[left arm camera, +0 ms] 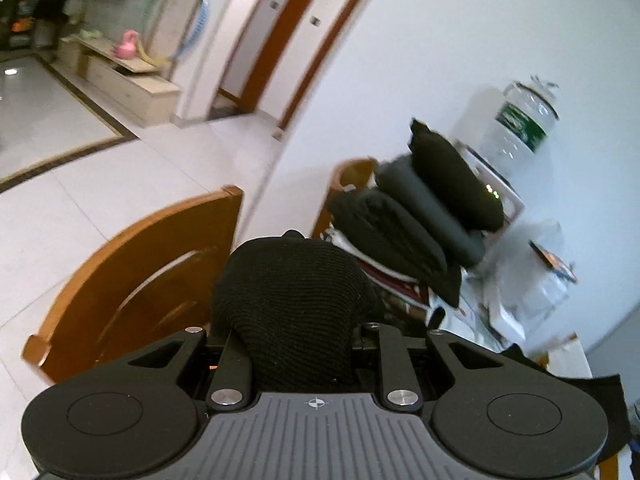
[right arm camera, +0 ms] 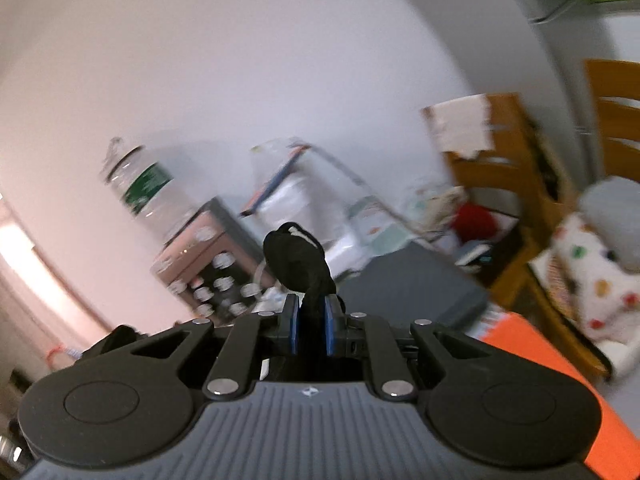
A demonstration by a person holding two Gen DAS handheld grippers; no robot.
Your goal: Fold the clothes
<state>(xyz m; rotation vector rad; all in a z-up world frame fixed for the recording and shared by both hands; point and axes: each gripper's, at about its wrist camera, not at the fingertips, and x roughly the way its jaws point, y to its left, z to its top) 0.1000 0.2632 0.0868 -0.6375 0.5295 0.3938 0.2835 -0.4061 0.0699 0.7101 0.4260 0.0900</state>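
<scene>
The right gripper [right arm camera: 311, 326] has its blue pads [right arm camera: 330, 330] pressed tight on a thin bunch of black cloth [right arm camera: 298, 262], which sticks up past the fingertips in a rounded knot with a pale stripe near its top. The left gripper [left arm camera: 288, 328] is clamped on a thick fold of black knitted fabric [left arm camera: 290, 300] that bulges up and hides its fingers, so the cloth fills the whole gap between them.

Beyond the left gripper a wooden chair back [left arm camera: 132, 276] stands low on the left. A stack of folded dark clothes [left arm camera: 420, 216] sits to the right, leaning in the tilted view. Behind that stack is a big water bottle [left arm camera: 520, 124] with a green label, against a white wall [left arm camera: 460, 40].

Past the right gripper, blurred, lie a grey mat [right arm camera: 412, 280], an orange surface [right arm camera: 560, 364] and another wooden chair [right arm camera: 508, 172].
</scene>
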